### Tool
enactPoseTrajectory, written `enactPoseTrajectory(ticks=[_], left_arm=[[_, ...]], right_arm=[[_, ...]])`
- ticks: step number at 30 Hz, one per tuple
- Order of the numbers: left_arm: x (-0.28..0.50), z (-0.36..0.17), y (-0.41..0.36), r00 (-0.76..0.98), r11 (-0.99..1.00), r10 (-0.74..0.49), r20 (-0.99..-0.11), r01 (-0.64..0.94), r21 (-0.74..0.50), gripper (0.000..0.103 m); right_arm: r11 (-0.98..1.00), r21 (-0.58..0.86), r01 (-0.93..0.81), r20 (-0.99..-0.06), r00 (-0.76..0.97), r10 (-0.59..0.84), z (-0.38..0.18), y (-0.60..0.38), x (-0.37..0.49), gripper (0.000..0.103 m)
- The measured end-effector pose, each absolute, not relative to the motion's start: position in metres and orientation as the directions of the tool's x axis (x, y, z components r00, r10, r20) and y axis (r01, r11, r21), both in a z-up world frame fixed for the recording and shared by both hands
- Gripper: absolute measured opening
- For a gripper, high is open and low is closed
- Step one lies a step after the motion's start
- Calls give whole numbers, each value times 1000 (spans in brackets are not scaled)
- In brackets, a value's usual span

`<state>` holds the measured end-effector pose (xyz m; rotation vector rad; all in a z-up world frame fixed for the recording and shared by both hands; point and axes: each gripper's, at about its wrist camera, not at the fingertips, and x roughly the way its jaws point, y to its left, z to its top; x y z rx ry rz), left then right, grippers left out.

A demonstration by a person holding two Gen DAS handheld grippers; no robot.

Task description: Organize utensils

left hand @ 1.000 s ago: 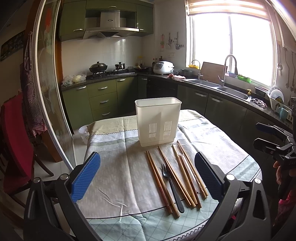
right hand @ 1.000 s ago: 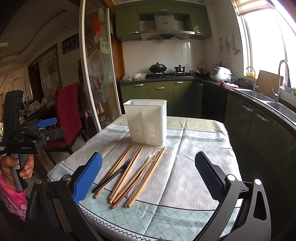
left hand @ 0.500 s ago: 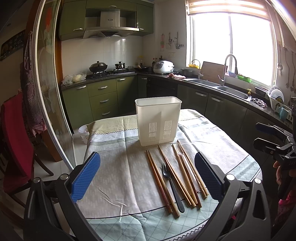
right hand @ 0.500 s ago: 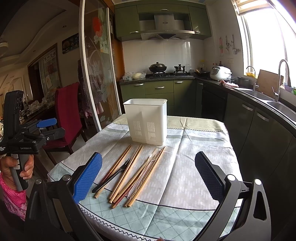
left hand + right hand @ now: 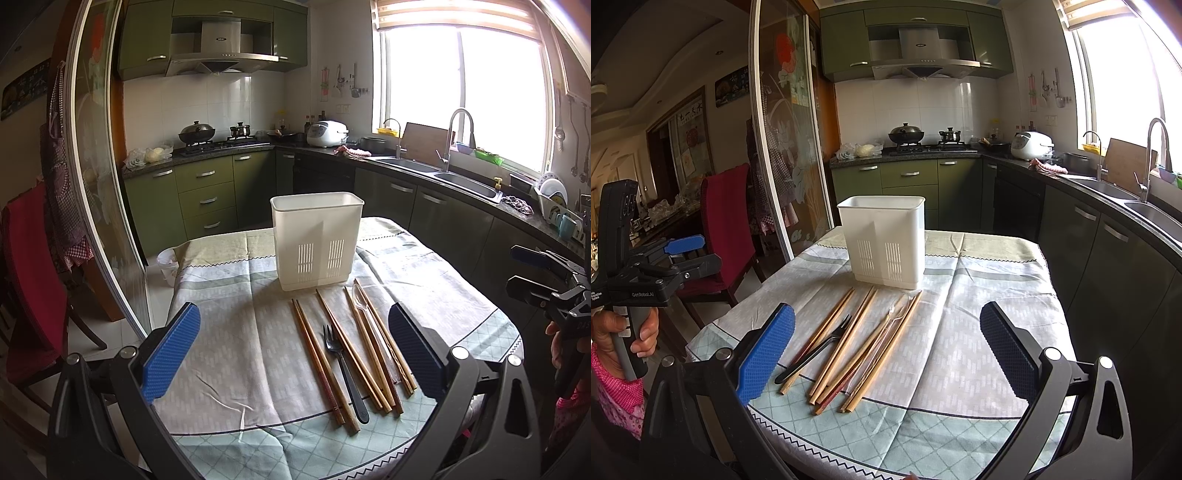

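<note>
My left gripper (image 5: 293, 350) and right gripper (image 5: 886, 350) hang wide open and empty above the table (image 5: 229, 332), nothing yet sorted. The chopsticks (image 5: 325, 360), black fork (image 5: 345, 373) and clear spoon (image 5: 364, 306) lie loose on the cloth just before the white utensil holder (image 5: 317, 240); every piece, by my reckoning, remains to be placed.

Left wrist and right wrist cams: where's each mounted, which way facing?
Left wrist: on the left gripper, facing the white caddy and window; own open fingers show, right gripper at right edge.
Right wrist: on the right gripper, facing caddy and stove; left gripper and hand at left.
Shared: caddy, chopsticks, black fork.
</note>
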<state>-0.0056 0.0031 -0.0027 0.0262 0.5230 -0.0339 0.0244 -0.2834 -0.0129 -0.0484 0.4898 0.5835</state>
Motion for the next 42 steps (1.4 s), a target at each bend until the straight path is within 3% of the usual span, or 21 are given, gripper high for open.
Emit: enactPoseTrajectory(ticks=[16, 21, 27, 28, 30, 32, 37, 42], left_arm=[[4, -15, 0, 848, 999, -23, -530, 39, 19, 97], [35, -36, 6, 762, 998, -58, -645, 23, -63, 97], [86, -77, 7, 598, 990, -121, -792, 20, -136, 96], [93, -82, 5, 579, 990, -124, -806, 22, -137, 95], [107, -90, 2, 537, 990, -126, -834, 17, -139, 80], [120, -99, -3, 484, 989, -140, -863, 20, -149, 72], [141, -117, -22, 363, 986, -167, -917, 61, -156, 64], [154, -122, -34, 282, 984, -174, -944, 79, -158, 55]], right_arm=[[844, 84, -530, -476, 722, 502, -19, -282, 29, 99], [882, 55, -467, -563, 715, 414, -39, -281, 55, 99], [896, 120, -428, -704, 600, 381, -82, -290, 105, 99], [899, 127, -420, -722, 582, 374, -88, -291, 113, 99], [903, 149, -403, -746, 554, 371, -98, -296, 124, 99], [906, 171, -386, -757, 537, 371, -103, -302, 134, 97], [914, 157, -375, -771, 531, 350, -102, -307, 147, 75], [903, 174, -393, -803, 475, 361, -105, -304, 157, 65]])
